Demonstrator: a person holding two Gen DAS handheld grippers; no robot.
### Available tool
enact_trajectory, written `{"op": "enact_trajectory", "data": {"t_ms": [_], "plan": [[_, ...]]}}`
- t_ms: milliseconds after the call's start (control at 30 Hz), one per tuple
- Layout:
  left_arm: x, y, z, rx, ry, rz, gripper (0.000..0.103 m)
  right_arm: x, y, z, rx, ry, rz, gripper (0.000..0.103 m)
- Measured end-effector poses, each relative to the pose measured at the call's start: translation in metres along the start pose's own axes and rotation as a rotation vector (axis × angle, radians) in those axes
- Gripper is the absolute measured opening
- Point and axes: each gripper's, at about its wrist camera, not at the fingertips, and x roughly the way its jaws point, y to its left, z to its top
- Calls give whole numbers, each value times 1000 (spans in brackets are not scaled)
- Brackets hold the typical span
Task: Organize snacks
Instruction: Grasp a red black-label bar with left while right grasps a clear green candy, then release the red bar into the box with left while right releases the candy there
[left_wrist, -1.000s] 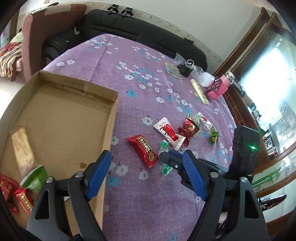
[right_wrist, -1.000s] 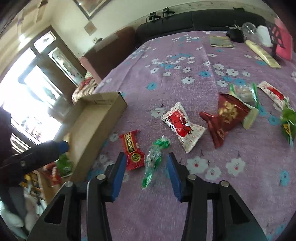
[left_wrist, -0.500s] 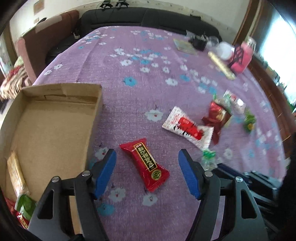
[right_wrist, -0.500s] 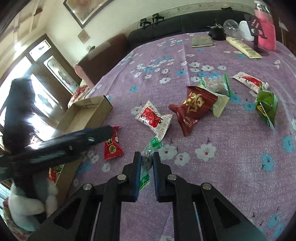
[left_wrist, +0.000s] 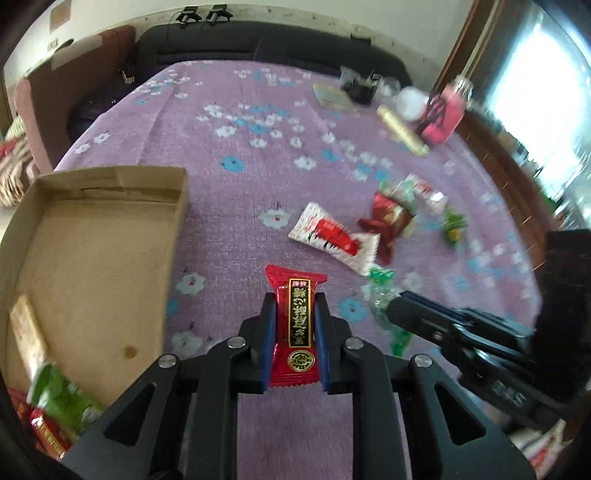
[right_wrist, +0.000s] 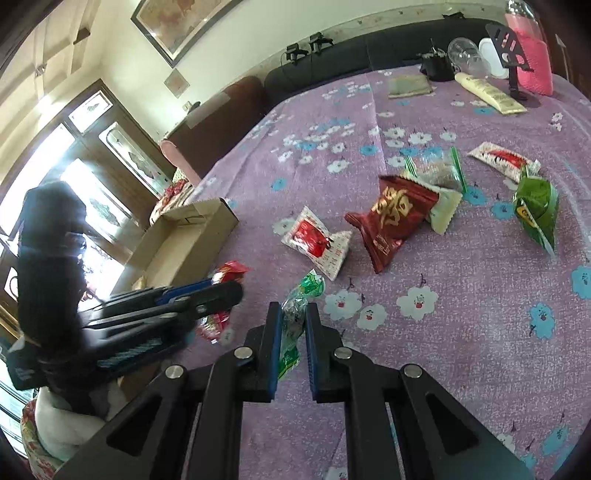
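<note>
Left wrist view: the left gripper (left_wrist: 294, 312) has just closed its fingers on a red snack packet (left_wrist: 295, 325), near the cardboard box (left_wrist: 99, 236) on the purple-clothed counter (left_wrist: 236, 125).

Right wrist view: the right gripper (right_wrist: 290, 322) pinches a green-wrapped candy (right_wrist: 295, 314); a dark red packet (right_wrist: 395, 218) lies beyond, to the right.

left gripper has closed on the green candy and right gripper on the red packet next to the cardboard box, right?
Swapped. The left wrist view shows the left gripper shut on the red packet; the right wrist view shows the right gripper shut on the green candy. The cardboard box is beside them.
</note>
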Motion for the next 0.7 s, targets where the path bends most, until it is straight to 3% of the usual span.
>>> {"op": "enact_trajectory", "data": {"t_ms": [133, 267, 467, 700], "plan": [[-41, 28, 7, -40, -65, 11, 21, -9, 24, 9, -19, -9, 53, 10], [-65, 75, 11, -104, -91, 78, 21, 0, 71, 19, -73, 14, 142, 10], [-60, 142, 25, -203, -57, 122, 21, 54, 138, 23, -133, 126, 211, 10], [-31, 185, 24, -270, -10, 126, 21, 111, 172, 21, -186, 217, 160, 10]]}}
